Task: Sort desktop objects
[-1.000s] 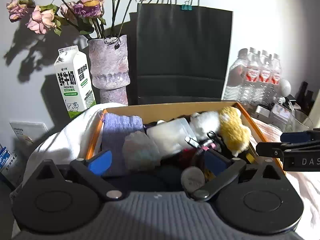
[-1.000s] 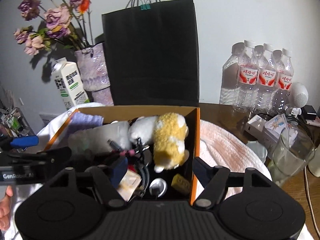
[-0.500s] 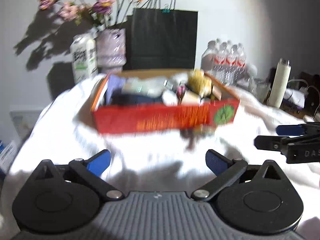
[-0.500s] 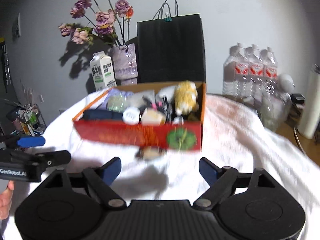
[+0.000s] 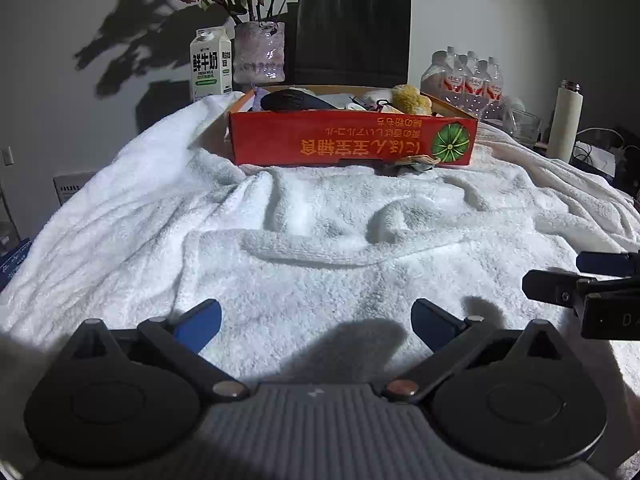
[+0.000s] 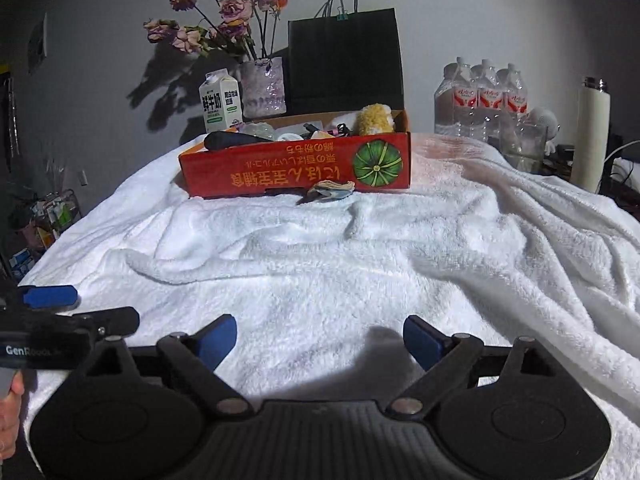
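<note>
Your left hand-held gripper [image 5: 316,318] and right hand-held gripper [image 6: 319,338] both gape wide, holding nothing, over the rumpled white towel [image 6: 320,264]. Well ahead of them sits the filled red cardboard box [image 6: 296,170], a small crumpled bundle [image 6: 330,191] touching its front.

Surface: towel [image 5: 320,240], white, rumpled, covers table.
Far edge: red box [image 5: 352,140].
Against box front: small crumpled item [image 6: 332,191], resting on towel.

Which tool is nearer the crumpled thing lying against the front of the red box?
Right, narrowly. The crumpled thing lies almost straight ahead of the right tool, but ahead and rightward of the left tool.
</note>
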Demonstrator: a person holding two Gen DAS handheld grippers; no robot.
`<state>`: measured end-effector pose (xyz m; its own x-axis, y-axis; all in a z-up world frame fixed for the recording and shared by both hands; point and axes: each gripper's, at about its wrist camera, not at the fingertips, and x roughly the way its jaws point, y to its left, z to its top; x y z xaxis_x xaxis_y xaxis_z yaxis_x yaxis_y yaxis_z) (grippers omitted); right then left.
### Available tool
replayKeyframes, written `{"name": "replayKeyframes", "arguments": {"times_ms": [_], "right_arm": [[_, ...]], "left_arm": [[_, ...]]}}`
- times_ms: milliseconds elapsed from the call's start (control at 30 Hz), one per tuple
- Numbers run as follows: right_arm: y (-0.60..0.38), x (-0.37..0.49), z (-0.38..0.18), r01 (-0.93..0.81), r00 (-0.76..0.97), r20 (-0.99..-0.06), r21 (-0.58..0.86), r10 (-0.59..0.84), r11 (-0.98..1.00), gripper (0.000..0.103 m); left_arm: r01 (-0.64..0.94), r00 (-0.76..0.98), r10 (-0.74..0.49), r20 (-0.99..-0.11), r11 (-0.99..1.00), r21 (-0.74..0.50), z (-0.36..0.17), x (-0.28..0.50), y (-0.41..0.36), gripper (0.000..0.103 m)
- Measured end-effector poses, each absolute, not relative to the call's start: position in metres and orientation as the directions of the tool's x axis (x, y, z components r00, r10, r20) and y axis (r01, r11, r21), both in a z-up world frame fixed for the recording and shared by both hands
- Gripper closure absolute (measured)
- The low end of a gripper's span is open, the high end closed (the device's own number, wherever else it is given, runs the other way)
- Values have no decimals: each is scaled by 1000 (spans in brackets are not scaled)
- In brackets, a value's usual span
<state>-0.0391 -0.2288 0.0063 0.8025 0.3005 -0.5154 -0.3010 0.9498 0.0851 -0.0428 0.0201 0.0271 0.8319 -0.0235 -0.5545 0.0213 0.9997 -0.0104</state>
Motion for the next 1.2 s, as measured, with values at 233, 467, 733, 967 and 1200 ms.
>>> {"name": "replayKeyframes", "arguments": {"times_ms": [233,467,733,967,1200], "right_arm": [[-229,-34,8,-289,810,-511,83,289,954,13],[-226,-16,28,-332,809,-476,116,346,936,13],[-208,82,42,-346,803,-472,131,365,929,15],[-187,189,16,-277,742,-575,206,345,939,26],[-173,200,1,-260,741,-602,152,298,954,69]], "left_arm": [[29,847,-30,-531,1000,-9,33,-43,12,0],[39,857,-47,-514,999,-26,43,-21,12,0],[39,873,-79,-481,995,-93,68,60,31,3],[39,827,-113,-551,989,-144,50,148,35,7],[-2,788,-88,-610,989,-146,21,187,39,96]]}}
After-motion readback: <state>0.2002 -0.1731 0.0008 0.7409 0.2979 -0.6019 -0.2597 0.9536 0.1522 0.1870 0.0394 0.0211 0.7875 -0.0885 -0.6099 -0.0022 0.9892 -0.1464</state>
